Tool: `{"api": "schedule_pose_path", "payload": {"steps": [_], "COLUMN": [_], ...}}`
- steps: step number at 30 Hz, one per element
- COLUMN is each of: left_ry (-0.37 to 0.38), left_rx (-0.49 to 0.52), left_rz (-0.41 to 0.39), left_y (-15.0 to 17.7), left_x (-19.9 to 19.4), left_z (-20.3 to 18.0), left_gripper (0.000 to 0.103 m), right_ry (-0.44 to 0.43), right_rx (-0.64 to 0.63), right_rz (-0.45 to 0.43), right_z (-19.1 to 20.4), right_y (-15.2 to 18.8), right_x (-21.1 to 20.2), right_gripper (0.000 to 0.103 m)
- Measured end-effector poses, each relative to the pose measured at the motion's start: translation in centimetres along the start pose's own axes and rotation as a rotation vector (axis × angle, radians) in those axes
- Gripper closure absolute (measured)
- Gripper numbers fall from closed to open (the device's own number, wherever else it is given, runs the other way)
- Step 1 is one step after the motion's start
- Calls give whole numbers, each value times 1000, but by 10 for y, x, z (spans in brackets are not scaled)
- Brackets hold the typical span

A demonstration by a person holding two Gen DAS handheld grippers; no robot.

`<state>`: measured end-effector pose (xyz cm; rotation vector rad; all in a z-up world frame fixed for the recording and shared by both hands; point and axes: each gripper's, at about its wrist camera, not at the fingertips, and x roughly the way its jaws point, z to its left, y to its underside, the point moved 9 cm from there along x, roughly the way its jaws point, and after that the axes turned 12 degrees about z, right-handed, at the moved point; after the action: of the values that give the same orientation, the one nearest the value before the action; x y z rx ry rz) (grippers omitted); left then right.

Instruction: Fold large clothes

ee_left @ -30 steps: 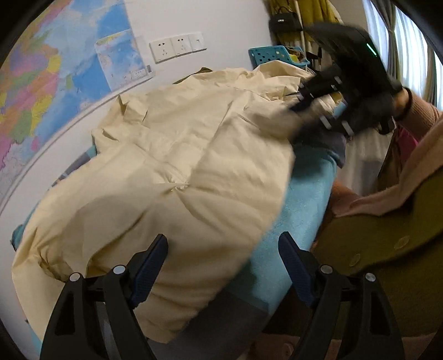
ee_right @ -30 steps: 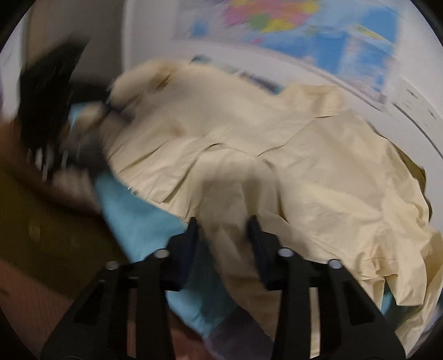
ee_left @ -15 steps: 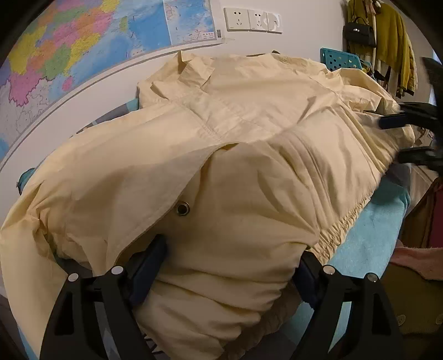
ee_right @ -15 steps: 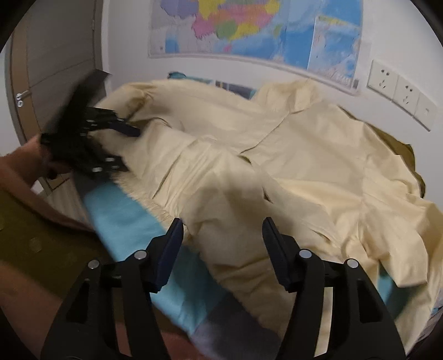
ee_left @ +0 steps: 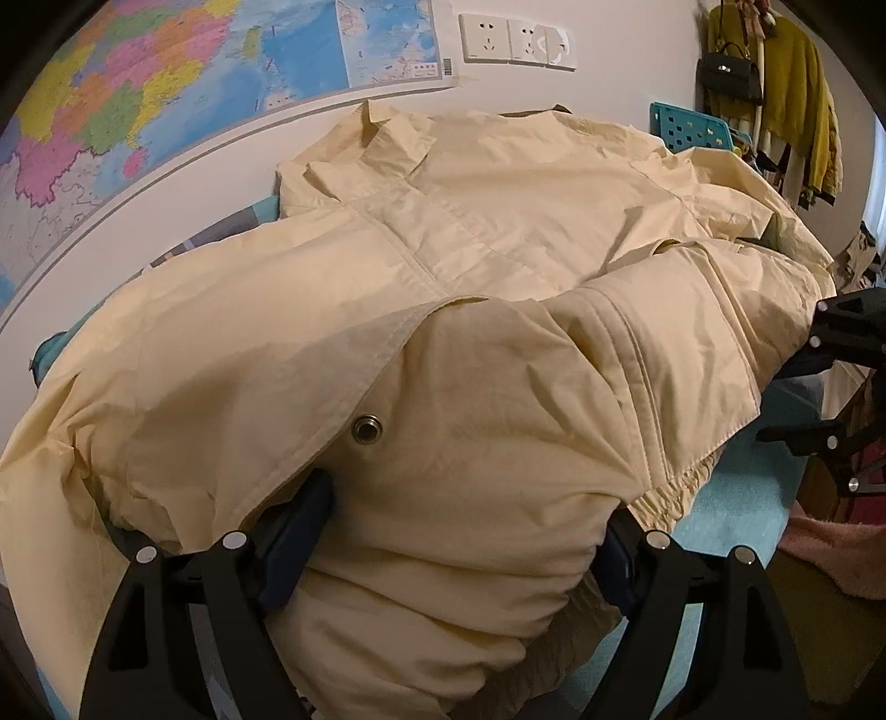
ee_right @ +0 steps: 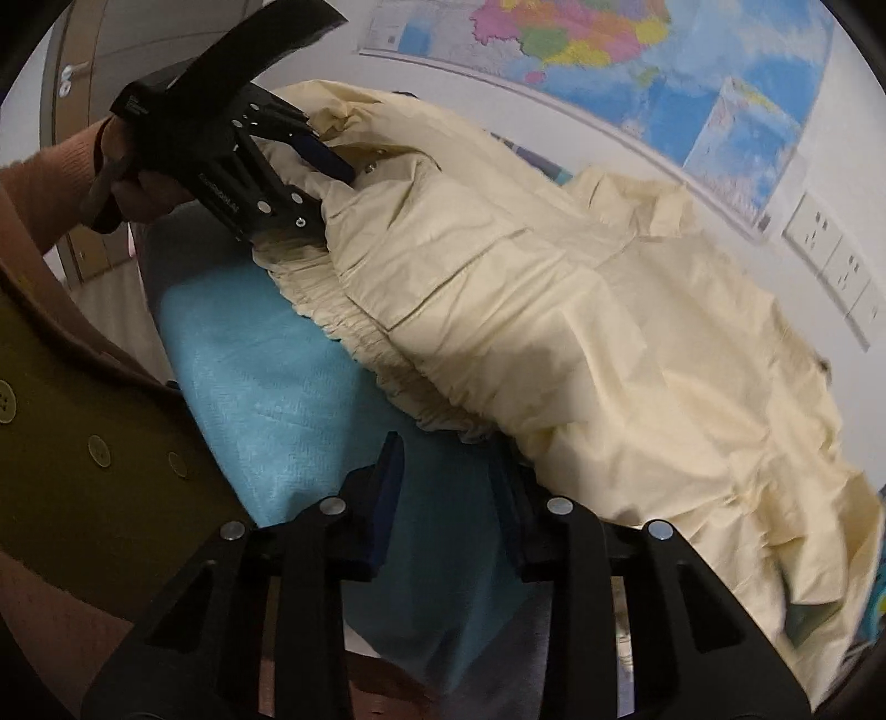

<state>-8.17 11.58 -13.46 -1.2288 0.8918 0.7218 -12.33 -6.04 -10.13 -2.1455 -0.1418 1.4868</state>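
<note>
A large pale-yellow jacket (ee_left: pixel 470 232) lies spread on a blue cloth-covered table (ee_right: pixel 266 365), collar toward the wall. It also shows in the right wrist view (ee_right: pixel 581 310). My left gripper (ee_left: pixel 459 509) is open, with a bunched fold of the jacket's hem between its wide-apart fingers; a metal snap (ee_left: pixel 366 428) sits just ahead. In the right wrist view the left gripper (ee_right: pixel 310 183) sits at the jacket's far hem corner. My right gripper (ee_right: pixel 448 487) is open and empty at the elastic hem (ee_right: pixel 387 343), over the blue cloth.
A world map (ee_left: pixel 166 83) and wall sockets (ee_left: pixel 515 39) are on the wall behind the table. A teal basket (ee_left: pixel 692 130) and hanging clothes (ee_left: pixel 786 83) stand at the back right. The person's olive coat (ee_right: pixel 83 454) is close by the table's near edge.
My left gripper has pushed forward into the jacket's hem, which now fills the space between its fingers. My right gripper has let go of the fabric, opened and dropped back to the hem edge.
</note>
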Motion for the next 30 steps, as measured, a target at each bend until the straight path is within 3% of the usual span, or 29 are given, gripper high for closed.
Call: {"api": "schedule_pose_path", "payload": {"steps": [6, 9, 12, 17, 19, 20, 21, 22, 25, 28, 30], "left_ry": [14, 24, 29, 31, 33, 32, 33, 32, 15, 30, 39], "left_rx": [-21, -36, -45, -62, -64, -67, -70, -72, -72, -52, -23], "left_rz": [0, -1, -2, -5, -7, -7, -6, -4, -3, -37, -56], "left_y": [-2, -5, -6, -10, -11, -12, -12, -12, -8, -1, 3], "left_x": [1, 2, 3, 4, 4, 4, 4, 4, -5, -34, -45], "left_z": [1, 2, 3, 5, 6, 7, 8, 9, 13, 20, 22], "left_gripper": [22, 22, 22, 22, 22, 22, 22, 22, 22, 22, 22], "right_ry": [92, 67, 97, 317, 337, 302, 216, 156, -72, -253, -273], "right_rx": [-56, -58, -100, -246, -266, -263, -228, -184, -80, -125, -111], "right_rz": [-26, -42, -16, 47, 23, 19, 34, 40, -33, -96, -84], "right_z": [0, 0, 4, 1, 1, 1, 1, -2, 1, 26, 22], "right_y": [2, -1, 2, -5, -15, -19, -21, -23, -31, -31, -28], "right_x": [-14, -16, -6, 24, 32, 37, 41, 41, 8, -31, -26], "right_gripper": [73, 70, 64, 62, 63, 69, 89, 94, 97, 97, 98]}}
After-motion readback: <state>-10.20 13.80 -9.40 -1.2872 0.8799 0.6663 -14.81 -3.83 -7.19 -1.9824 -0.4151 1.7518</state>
